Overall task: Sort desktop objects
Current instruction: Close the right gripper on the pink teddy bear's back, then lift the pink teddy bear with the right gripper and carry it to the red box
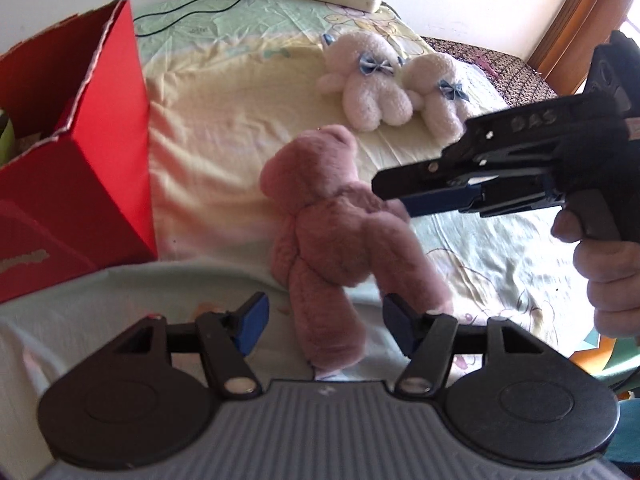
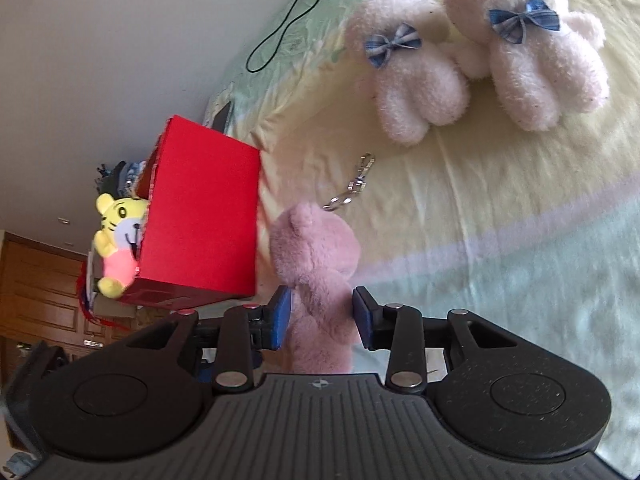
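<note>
From the left wrist camera we see the pink bear (image 1: 320, 220) lying on the pale sheet (image 1: 224, 120), its legs reaching down between our left gripper (image 1: 320, 320) pads, which stand wide and touch nothing. The right gripper (image 1: 400, 196) comes in from three o'clock and its tips meet the bear's torso. The red box (image 1: 80, 140) stands at nine o'clock, two white bears (image 1: 384, 80) at one o'clock.

From the right wrist camera, the right gripper (image 2: 320, 316) straddles the bear's body (image 2: 316, 280) – pads narrowed close to the fur, though we cannot tell whether they have it pinched. The red box (image 2: 204, 216) sits at ten o'clock, a yellow tiger toy (image 2: 116, 240) at its mouth.

We judge the grasp is in hand; next comes a firm squeeze, then a lift toward the box.
</note>
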The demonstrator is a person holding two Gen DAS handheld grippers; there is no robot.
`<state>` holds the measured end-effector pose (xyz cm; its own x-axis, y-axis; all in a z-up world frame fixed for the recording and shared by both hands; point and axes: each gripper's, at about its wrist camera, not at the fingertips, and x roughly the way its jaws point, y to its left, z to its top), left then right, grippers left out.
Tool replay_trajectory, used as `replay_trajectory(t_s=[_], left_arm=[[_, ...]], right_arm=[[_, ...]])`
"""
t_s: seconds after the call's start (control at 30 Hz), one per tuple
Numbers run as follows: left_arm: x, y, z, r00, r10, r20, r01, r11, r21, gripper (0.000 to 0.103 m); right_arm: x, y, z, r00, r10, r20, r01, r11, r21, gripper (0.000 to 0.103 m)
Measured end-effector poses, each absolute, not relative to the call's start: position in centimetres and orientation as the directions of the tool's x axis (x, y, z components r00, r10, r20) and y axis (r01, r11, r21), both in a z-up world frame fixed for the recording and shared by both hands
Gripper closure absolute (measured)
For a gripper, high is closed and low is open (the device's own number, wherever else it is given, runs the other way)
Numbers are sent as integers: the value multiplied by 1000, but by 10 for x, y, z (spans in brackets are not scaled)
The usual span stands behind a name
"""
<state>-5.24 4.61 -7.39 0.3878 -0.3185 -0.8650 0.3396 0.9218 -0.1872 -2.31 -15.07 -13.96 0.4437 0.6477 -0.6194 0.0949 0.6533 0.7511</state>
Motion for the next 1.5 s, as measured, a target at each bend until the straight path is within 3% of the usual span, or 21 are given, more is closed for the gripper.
replay_trajectory(t_s=[0.67,1.13,1.3,1.5], left_arm=[[-71,136,-48,478,-286,-831,270,948,-171,30],[-63,187,-36,497,-258,-829,277,952,-130,27],[-54,185,-41,473,-317,-822,291,937,-194,25],[-35,159,-71,401,-372,-837,288,919,-270,25]], right_arm=[[-10,-88,-117,495,713,-496,16,564,826,64],[-11,-57,-115,477,702,-529,-51,623,780,64],[-13,-69,-127,504,578,-643,4,742,670,64],[-7,-65,-143,491,556,-670,8,767,642,61]])
